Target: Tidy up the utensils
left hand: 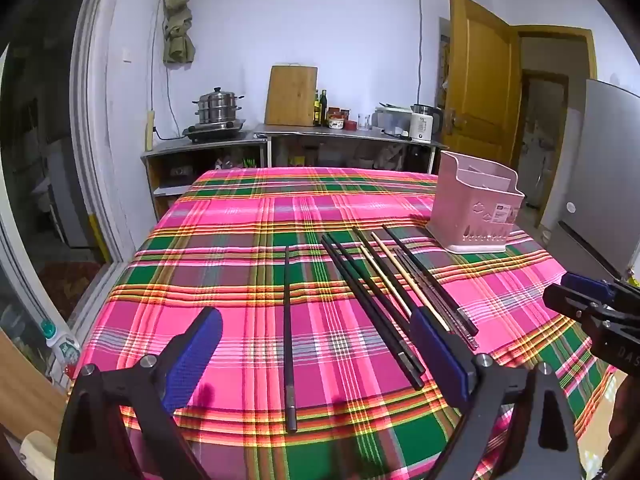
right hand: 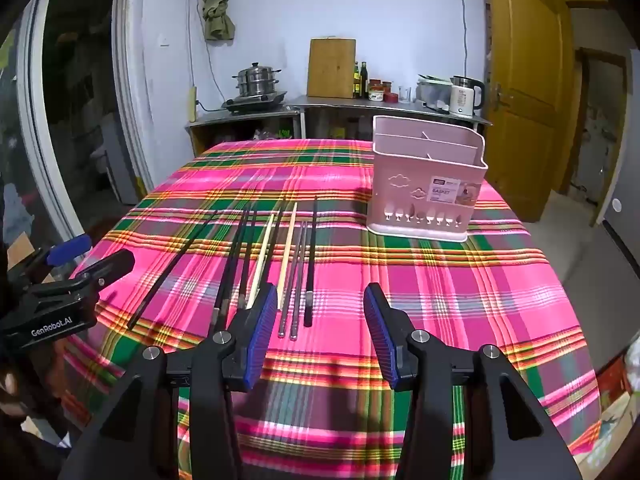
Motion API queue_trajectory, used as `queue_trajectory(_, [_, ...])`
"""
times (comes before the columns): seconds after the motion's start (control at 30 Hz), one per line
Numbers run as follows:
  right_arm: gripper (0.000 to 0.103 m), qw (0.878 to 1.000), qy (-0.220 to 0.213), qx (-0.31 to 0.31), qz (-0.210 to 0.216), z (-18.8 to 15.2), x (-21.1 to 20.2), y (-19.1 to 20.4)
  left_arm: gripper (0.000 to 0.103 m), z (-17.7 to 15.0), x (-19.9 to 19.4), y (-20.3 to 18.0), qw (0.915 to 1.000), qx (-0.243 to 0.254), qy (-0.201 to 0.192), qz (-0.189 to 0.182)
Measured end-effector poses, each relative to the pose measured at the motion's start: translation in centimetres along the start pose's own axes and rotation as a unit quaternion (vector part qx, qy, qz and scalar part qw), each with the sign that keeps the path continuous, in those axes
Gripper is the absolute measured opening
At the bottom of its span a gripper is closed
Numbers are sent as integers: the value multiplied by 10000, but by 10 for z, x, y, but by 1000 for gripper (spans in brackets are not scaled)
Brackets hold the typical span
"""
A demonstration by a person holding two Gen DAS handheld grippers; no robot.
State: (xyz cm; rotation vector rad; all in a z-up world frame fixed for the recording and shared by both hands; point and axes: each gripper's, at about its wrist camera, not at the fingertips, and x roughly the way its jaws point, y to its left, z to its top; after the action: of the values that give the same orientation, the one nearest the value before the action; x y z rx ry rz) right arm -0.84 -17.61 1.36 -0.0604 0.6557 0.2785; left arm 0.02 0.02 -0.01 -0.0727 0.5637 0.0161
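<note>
Several chopsticks lie side by side on the pink plaid tablecloth point(left hand: 240, 220). A lone black chopstick point(left hand: 289, 332) lies apart on the left. To its right are a black pair point(left hand: 372, 308), a wooden pair point(left hand: 404, 280) and a metal pair point(left hand: 436, 296). A pink divided utensil holder point(left hand: 476, 208) stands at the table's far right, empty as far as I can see. My left gripper point(left hand: 316, 344) hovers open above the lone chopstick. My right gripper point(right hand: 322, 328) hovers open just right of the metal pair point(right hand: 298, 276), in front of the holder point(right hand: 424, 184). Neither holds anything.
Behind the table, a steel counter point(left hand: 344, 133) carries a steamer pot point(left hand: 218, 108), a cutting board point(left hand: 292, 96), bottles and a kettle point(left hand: 424, 122). A wooden door point(left hand: 480, 80) stands open at the right; a glass sliding door is at the left.
</note>
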Motion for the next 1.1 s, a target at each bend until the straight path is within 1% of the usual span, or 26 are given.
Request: queue_trajectory(1.1, [46,10000,22,52,24,0,1,-2,96,2,1,-6,10000,81,-4,-11])
